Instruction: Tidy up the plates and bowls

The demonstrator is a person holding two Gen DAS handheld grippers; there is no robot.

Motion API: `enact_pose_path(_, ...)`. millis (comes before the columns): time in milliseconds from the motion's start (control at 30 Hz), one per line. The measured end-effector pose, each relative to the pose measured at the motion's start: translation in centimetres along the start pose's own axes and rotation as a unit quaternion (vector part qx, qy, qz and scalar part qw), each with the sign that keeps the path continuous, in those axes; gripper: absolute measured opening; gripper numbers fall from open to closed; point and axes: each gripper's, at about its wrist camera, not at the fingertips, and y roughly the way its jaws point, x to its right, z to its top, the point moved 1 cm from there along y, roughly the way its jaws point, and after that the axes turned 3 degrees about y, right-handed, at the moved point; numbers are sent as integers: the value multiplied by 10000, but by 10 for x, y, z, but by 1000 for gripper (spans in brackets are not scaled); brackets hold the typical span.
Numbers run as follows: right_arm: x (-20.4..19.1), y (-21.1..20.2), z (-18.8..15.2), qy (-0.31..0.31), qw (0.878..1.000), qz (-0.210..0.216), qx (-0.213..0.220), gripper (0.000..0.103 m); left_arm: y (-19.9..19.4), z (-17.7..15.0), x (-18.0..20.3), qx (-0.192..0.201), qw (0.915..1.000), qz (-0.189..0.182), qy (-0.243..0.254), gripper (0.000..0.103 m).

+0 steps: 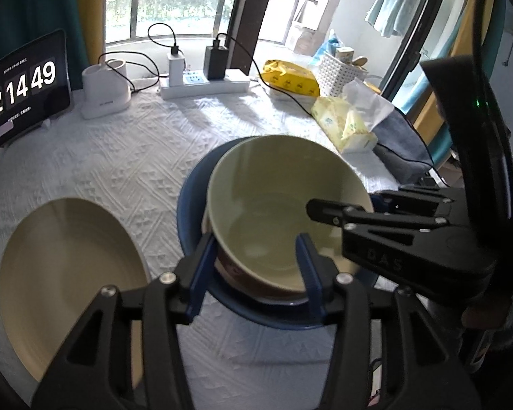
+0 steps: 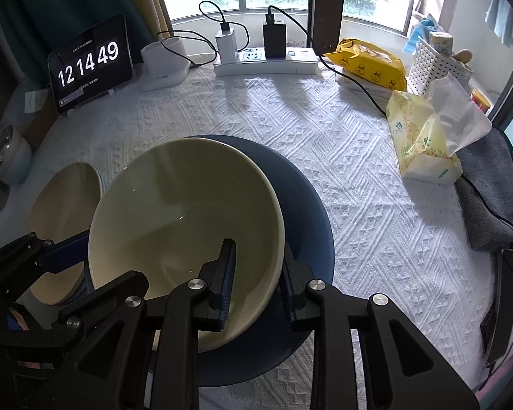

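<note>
While both tools straddle the cream bowl rim on the blue plate, it sits tilted. Right tool nips the rim narrowly; left tool is slack around it. Letting go unevenly could make it slide or clack.

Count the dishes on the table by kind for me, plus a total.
Bowls: 1, the pale green bowl, with both grippers at its rim.
Plates: 2, the dark blue plate under the bowl and the cream plate beside it.
Total: 3 dishes.
</note>
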Motion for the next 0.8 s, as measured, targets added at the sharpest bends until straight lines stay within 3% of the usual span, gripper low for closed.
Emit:
enact_pose_path(267, 2, 0, 0, 56, 9999, 91, -33, 35, -2, 0, -1, 34, 10000, -18, -10, 50)
enact_pose_path(800, 7, -12, 0, 133, 9995, 237, 150, 36, -16, 3, -4, 291, 9995, -28, 105, 59)
